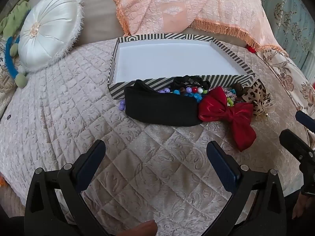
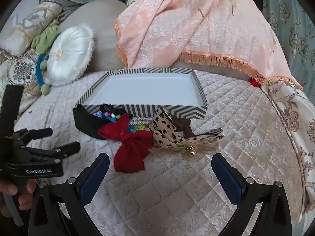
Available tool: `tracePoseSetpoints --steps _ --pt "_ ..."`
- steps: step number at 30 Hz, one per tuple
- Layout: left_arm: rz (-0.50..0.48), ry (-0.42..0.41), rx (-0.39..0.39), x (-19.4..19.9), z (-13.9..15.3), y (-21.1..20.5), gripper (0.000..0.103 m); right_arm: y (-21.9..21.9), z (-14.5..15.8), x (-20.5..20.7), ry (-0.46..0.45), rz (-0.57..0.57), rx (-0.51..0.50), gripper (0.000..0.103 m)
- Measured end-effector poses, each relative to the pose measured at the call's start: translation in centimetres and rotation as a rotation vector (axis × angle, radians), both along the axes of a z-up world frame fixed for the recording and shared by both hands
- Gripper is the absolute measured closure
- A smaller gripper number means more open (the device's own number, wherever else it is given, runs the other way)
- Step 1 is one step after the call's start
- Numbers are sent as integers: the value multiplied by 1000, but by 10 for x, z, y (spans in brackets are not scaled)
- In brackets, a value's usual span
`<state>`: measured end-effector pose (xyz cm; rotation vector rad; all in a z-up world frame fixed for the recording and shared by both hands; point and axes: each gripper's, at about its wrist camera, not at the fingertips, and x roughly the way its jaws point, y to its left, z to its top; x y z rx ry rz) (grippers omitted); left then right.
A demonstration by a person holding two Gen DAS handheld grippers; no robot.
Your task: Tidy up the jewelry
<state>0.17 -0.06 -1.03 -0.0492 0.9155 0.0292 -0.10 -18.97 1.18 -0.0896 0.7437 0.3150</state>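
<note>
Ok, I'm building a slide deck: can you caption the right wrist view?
Open right gripper hovers before red bow, leopard-print bow and beads piled beside an empty striped box.

My black-and-white striped box (image 1: 157, 87) is white inside. At its six o'clock lie a black band (image 1: 160, 109), red bow (image 1: 226, 114) and leopard-print bow (image 2: 169, 131).

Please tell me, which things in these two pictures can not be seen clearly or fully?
- Beads: both views, partly covered by the black headband and the red bow, so their number is unclear.
- Right gripper: left wrist view, cut by the picture edge.
- Small bell on the leopard bow: right wrist view, too small for detail.
</note>
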Motion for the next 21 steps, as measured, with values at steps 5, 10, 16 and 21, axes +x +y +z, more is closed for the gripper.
tracePoseSetpoints --steps 5,10,16,21 --pt "-1 2 0 0 0 1 0 -4 -7 4 42 -29 21 0" --pt "-1 1 0 0 0 1 0 -12 0 9 45 -40 11 0" --pt "0 1 1 0 0 2 0 -2 -4 5 26 -19 -21 0" --pt "1 0 1 1 0 3 0 -3 -5 5 18 -23 -69 0"
